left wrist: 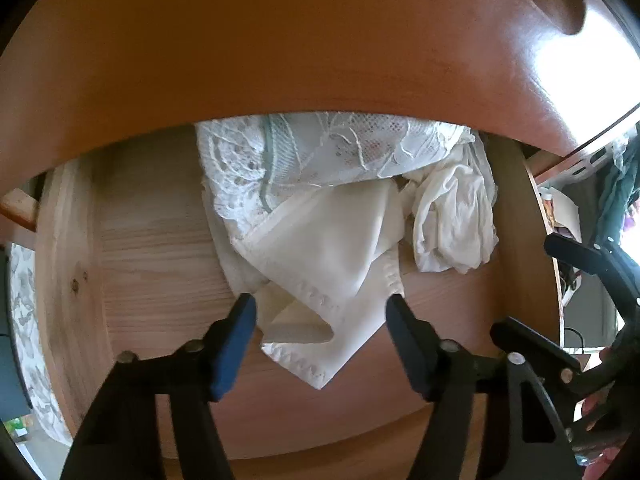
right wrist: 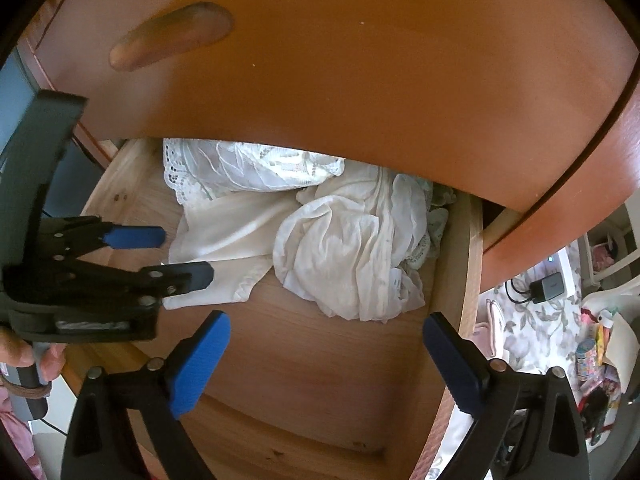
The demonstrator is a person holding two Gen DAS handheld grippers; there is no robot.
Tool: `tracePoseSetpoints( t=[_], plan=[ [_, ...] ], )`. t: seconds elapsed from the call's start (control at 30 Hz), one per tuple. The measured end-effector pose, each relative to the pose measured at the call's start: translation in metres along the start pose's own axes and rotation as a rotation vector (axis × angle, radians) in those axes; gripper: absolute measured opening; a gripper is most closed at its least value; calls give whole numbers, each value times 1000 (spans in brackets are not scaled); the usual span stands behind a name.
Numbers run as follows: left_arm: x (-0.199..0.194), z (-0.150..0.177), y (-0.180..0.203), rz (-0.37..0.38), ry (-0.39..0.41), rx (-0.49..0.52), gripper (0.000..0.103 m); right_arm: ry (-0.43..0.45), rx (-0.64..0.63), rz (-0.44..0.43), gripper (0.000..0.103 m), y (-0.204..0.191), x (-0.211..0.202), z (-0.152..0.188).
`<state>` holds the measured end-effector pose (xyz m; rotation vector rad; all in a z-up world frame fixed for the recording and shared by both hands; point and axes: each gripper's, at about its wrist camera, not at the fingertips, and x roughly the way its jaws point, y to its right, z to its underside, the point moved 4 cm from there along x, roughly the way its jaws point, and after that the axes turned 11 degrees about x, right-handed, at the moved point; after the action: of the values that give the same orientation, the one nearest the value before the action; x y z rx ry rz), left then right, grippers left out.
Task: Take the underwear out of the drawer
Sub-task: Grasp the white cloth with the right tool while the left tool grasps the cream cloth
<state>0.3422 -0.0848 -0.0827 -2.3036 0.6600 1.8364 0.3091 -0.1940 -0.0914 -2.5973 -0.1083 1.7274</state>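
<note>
An open wooden drawer (left wrist: 152, 240) holds a pile of white underwear. A cream folded piece with stitched edging (left wrist: 332, 248) lies nearest, under a lace piece (left wrist: 304, 152) and beside a crumpled white garment (left wrist: 452, 216). My left gripper (left wrist: 320, 312) is open, and its blue fingers straddle the cream piece's lower part without pinching it. In the right wrist view the left gripper (right wrist: 182, 254) reaches in from the left at the cream piece (right wrist: 224, 232). My right gripper (right wrist: 326, 324) stands open above the bare drawer bottom (right wrist: 304, 360), short of the crumpled garment (right wrist: 352, 248).
The orange-brown front of the drawer above (left wrist: 280, 40) overhangs the back of the pile; its wooden handle (right wrist: 172, 36) sticks out. The black frame of the right tool (left wrist: 596, 264) shows at the right edge. A floral cloth with a charger and clutter (right wrist: 540, 300) lies right of the drawer.
</note>
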Motion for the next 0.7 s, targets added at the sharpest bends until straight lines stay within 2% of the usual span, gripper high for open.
tracePoseSetpoints(
  t=[0.07,0.17,0.23,0.3,0.43,0.7],
  plan=[
    [2,-2,1,8,2,2,57,-1,0,5,99,1,1,1],
    [5,-4,1,-2,-2,-1,41,-6,8,9,99,2,2,2],
    [5,-6,0,17,7,-11,20,-10,13,8,99,4,2,2],
    [4,-7,-6,35,15,-25,10,-12,15,11,99,5,2,3],
    [-3,-5,-11,54,65,-35,7,-16,4,23,98,3,3,0],
    [-11,2,-22,105,109,-70,6,-52,-42,76,77,-2,16,-11]
  ],
)
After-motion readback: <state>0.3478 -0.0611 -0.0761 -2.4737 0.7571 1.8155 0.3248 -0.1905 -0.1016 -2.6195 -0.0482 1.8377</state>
